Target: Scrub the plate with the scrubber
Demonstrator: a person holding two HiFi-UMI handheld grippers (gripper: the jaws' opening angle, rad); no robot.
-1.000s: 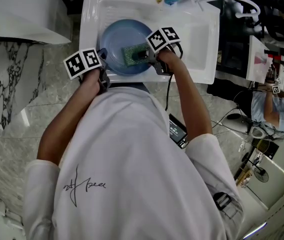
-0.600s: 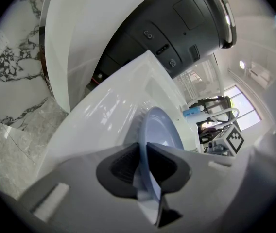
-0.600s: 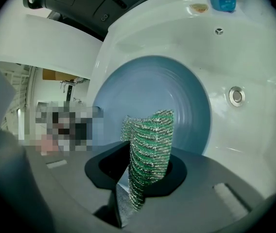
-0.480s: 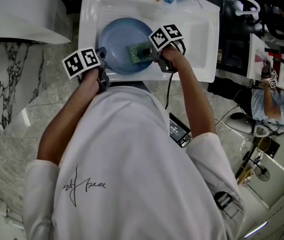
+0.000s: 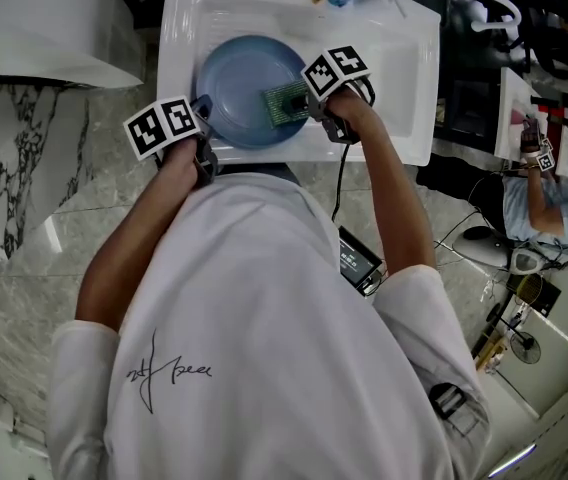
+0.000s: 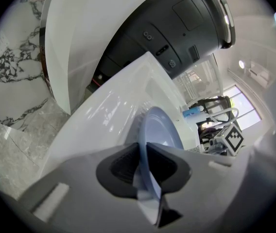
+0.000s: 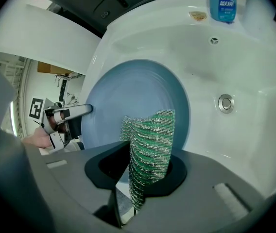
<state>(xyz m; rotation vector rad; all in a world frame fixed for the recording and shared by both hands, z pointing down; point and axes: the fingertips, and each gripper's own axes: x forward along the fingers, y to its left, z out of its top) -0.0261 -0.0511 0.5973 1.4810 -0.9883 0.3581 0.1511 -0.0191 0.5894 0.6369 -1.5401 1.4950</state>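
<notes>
A pale blue plate (image 5: 244, 88) sits tilted in the white sink (image 5: 404, 78). My left gripper (image 6: 143, 166) is shut on the plate's (image 6: 160, 132) near rim, which runs edge-on between its dark pads. My left gripper (image 5: 199, 118) holds the plate at its left side in the head view. My right gripper (image 7: 140, 166) is shut on a green scrubber (image 7: 150, 140) with silver stripes. The scrubber (image 5: 286, 103) rests on the right part of the plate's (image 7: 128, 101) face, with my right gripper (image 5: 314, 103) just behind it.
A blue soap bottle (image 7: 223, 1) stands at the sink's back edge, near the drain (image 7: 225, 102). A faucet (image 5: 484, 3) curves at the right. A large dark and white appliance (image 6: 167, 28) looms behind the sink. Marble counter (image 5: 24, 148) lies to the left.
My right gripper has slid the scrubber to the right across the plate, toward its right edge. The left gripper and the plate have stayed in place.
</notes>
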